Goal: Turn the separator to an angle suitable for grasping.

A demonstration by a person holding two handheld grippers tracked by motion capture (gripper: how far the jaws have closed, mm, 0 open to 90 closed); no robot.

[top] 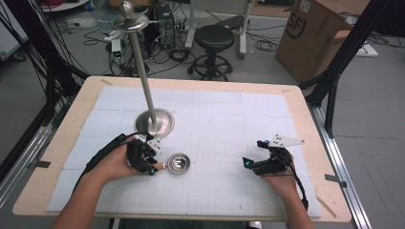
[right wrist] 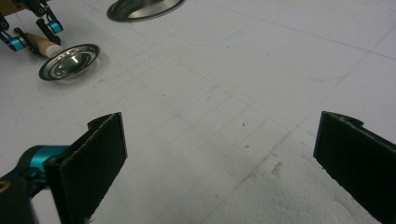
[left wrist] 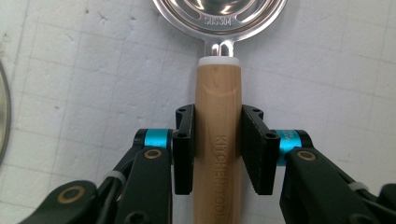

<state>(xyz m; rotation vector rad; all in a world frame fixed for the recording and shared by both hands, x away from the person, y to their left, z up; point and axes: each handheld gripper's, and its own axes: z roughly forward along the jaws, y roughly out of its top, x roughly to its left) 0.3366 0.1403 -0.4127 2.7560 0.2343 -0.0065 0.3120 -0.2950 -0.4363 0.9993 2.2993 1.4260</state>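
- My left claw [left wrist: 218, 149] is clamped on the ladle's [top: 177, 163] stiff wooden handle [left wrist: 217, 140]; the light steel bowl [left wrist: 219, 16] is slippery.
- My right claw [right wrist: 219, 163] stands apart, empty, above the bench [top: 267, 119].

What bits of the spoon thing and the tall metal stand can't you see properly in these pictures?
- Ladle: in the left gripper view the top edge cuts off most of its bowl.
- Wooden handle: its end runs off the bottom edge, behind the left gripper.
- Handle lettering: cut short by the bottom edge.
- In the high view, the left hand hides most of the handle.
- Stand: in the right gripper view the top edge cuts off its pole.
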